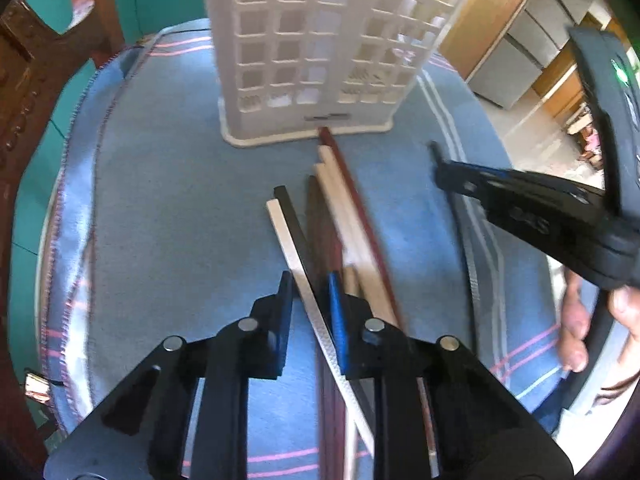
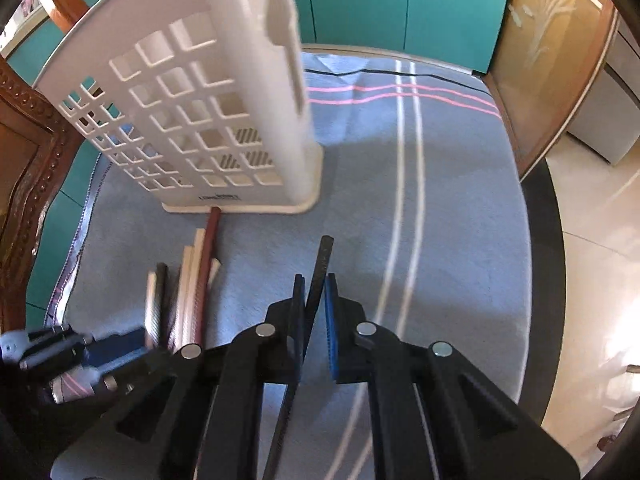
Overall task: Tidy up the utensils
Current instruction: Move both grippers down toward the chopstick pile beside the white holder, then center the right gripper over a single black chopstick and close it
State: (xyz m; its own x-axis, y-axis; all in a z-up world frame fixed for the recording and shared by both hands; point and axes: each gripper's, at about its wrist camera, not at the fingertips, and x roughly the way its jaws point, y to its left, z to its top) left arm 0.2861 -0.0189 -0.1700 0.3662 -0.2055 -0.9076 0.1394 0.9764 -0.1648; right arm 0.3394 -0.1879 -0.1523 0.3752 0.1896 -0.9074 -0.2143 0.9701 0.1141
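Chopsticks (image 1: pixel 340 216) of mixed colours lie bundled on the blue cloth (image 1: pixel 160 200) covering the surface, tips pointing at the white lattice holder (image 1: pixel 316 52), one dark-red tip touching its base. The left gripper (image 1: pixel 310 304) straddles a silver chopstick (image 1: pixel 292 240), jaws parted and not yet clamped, apparently lining up a pick. The right gripper (image 2: pixel 316 300) has its jaws clenched on a single black chopstick (image 2: pixel 322 264), raised clear of the bundle, presumably for dropping upright into the holder.
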